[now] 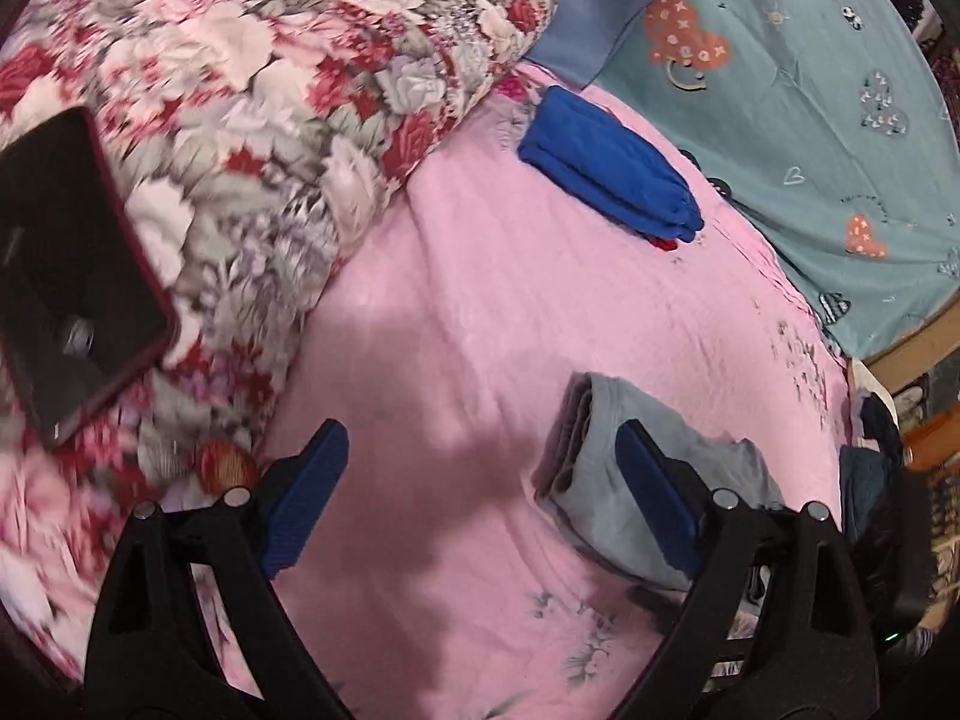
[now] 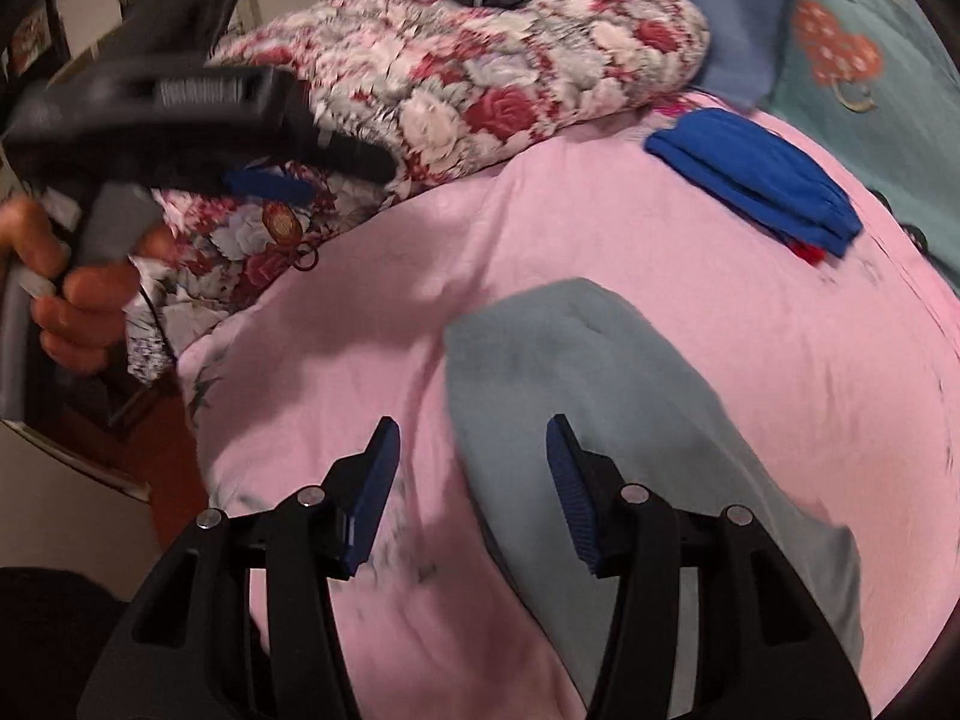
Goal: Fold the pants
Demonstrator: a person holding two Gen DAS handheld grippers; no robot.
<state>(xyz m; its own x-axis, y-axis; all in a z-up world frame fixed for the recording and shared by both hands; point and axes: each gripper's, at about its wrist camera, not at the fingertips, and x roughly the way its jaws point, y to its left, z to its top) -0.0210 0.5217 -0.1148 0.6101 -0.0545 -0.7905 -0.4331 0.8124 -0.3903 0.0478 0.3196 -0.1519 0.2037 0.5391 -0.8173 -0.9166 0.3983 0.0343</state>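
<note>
The jaws of the left gripper (image 1: pixel 480 498) stand spread wide with nothing between the blue pads but pink bedsheet (image 1: pixel 456 300); one pad sits in front of the folded grey pants (image 1: pixel 600 480) in that view, though nothing is clamped. The jaws of the right gripper (image 2: pixel 474 492) are parted about halfway and also empty, the grey pants (image 2: pixel 570 372) lying under and past the right-hand pad, not pinched (the cloth looks flat and undisturbed there).

Taking the grey pants as the landmark: they lie folded into a compact stack on the pink bedsheet (image 2: pixel 660 228), layered edges showing on one side in the left wrist view. Beyond them, well apart and nearer the head of the bed, rests a folded blue garment (image 1: pixel 606 162) with a bit of red peeking from under its end. Past that lies a teal pillow (image 1: pixel 798 96) printed with hearts. To the far left of the pants a bulky floral quilt (image 1: pixel 252 102) is heaped, and a dark tablet-like case (image 1: pixel 66 264) rests on it. In the right wrist view, a hand (image 2: pixel 72 306) grips the left gripper's handle, left of the pants and above the quilt's edge (blurred).
</note>
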